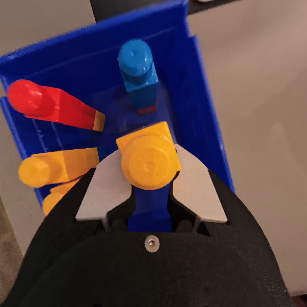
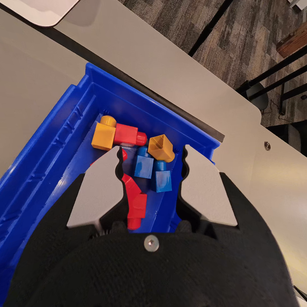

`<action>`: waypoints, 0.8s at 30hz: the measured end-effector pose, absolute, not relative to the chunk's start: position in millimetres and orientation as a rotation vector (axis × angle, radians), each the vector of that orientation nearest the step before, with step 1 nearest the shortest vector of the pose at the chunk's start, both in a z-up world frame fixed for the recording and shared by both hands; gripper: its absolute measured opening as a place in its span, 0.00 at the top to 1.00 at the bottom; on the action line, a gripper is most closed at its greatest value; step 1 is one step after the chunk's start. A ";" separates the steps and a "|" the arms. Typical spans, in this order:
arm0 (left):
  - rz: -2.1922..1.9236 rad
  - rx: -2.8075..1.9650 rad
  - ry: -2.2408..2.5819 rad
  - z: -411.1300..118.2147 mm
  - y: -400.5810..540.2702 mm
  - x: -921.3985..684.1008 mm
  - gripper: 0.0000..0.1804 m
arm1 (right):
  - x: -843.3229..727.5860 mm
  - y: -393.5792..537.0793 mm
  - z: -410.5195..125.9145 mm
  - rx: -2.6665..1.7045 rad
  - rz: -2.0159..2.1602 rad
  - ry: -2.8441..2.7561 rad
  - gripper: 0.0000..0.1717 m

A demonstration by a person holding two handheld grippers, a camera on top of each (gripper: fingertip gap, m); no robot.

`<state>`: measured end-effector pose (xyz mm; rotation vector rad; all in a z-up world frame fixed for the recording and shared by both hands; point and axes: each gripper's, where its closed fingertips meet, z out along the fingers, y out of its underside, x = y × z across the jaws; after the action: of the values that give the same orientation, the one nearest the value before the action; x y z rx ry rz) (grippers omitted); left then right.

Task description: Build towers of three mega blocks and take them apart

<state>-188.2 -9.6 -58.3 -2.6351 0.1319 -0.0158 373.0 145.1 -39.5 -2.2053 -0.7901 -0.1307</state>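
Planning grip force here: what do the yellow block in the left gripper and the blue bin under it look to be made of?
Yellow block: likely hard moulded plastic, glossy, with soft highlights and a moulded pattern on its round stud. Blue bin: likely rigid plastic too, smooth with a slight sheen and moulded ribs. Motion blur leaves finer texture open.

In the left wrist view we see motion blur over the red tower (image 1: 49, 103) at nine o'clock and the blue bin (image 1: 199, 99). The yellow block (image 1: 149, 159) hides the pads' contact. At seven o'clock, another yellow piece (image 1: 54, 199) is mostly covered. In the right wrist view, a finger (image 2: 101, 179) covers part of a red block (image 2: 135, 199).
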 end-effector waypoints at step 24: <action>-1.085 -1.768 1.131 99.2 -122.8 57.6 0.76 | 66.4 -118.6 74.9 -1.259 1.647 -1.488 0.72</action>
<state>57.6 -122.8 99.2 -1.7683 1.1314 -1.0846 66.4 -118.6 74.9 -1.2595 -1.4882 1.6465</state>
